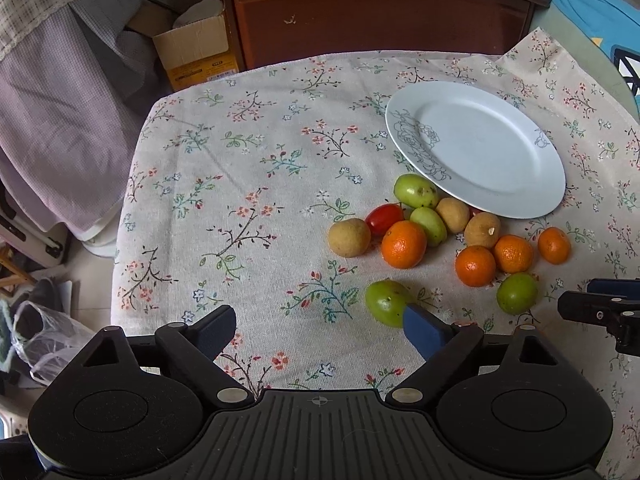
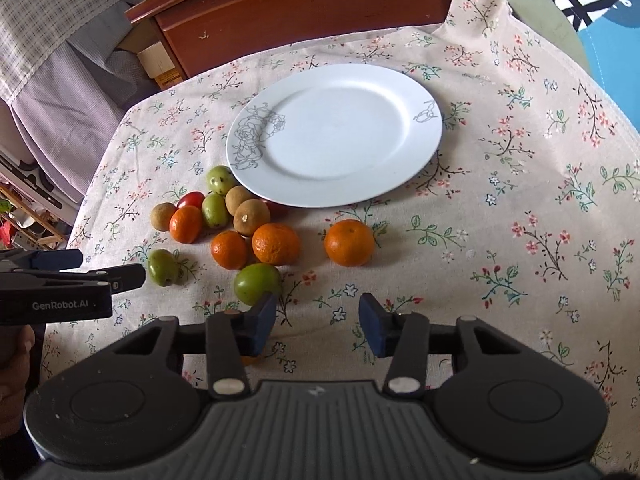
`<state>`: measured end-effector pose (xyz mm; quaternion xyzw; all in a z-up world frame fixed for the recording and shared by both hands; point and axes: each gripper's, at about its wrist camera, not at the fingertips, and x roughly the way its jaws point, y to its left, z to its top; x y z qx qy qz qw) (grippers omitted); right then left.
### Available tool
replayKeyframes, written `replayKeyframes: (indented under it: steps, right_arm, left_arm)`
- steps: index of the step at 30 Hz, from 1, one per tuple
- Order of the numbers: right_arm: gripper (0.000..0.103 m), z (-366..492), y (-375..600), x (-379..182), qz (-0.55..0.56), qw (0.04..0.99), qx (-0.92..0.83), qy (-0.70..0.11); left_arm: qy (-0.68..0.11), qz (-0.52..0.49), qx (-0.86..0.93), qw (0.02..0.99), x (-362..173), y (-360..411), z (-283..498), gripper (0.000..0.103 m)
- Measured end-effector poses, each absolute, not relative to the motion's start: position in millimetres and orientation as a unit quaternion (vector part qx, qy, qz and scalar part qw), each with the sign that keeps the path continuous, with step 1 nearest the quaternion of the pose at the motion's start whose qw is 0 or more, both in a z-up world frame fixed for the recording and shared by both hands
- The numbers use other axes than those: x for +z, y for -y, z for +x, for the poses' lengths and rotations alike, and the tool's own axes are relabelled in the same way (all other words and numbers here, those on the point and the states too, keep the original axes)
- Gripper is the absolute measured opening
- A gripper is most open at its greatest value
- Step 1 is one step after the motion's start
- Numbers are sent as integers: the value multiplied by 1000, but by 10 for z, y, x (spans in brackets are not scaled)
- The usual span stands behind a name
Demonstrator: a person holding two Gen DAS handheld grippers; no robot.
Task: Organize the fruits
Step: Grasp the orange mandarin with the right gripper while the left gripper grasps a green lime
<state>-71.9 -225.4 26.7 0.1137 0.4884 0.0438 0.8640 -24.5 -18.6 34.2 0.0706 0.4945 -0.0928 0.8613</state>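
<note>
A white plate (image 1: 480,148) with a grey flower print sits empty on the floral tablecloth; it also shows in the right wrist view (image 2: 340,136). In front of it lie several oranges (image 1: 404,244) (image 2: 349,242), green fruits (image 1: 387,302) (image 2: 257,283), brown fruits (image 1: 349,237) (image 2: 251,217) and a red tomato (image 1: 385,217) (image 2: 191,199). My left gripper (image 1: 320,328) is open and empty above the cloth, its right finger just in front of a green fruit. My right gripper (image 2: 317,322) is open and empty, near another green fruit.
A wooden cabinet (image 1: 376,12) stands behind the table. A cardboard box (image 1: 192,48) and draped cloth (image 1: 60,112) are at the left, off the table edge. A plastic bag (image 1: 44,336) lies on the floor at the left.
</note>
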Motion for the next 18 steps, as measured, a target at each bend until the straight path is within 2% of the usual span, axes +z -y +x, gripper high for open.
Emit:
replayKeyframes:
  steps: [5,18]
  right_arm:
    - [41,-778,2086,260,101,859,94,-493]
    - [39,-825,1874,175,76,849,131,-506]
  left_arm:
    - [-494,57,-104,861,330,180,-236,83]
    - [-493,46,-137,858,228,263,-225,69]
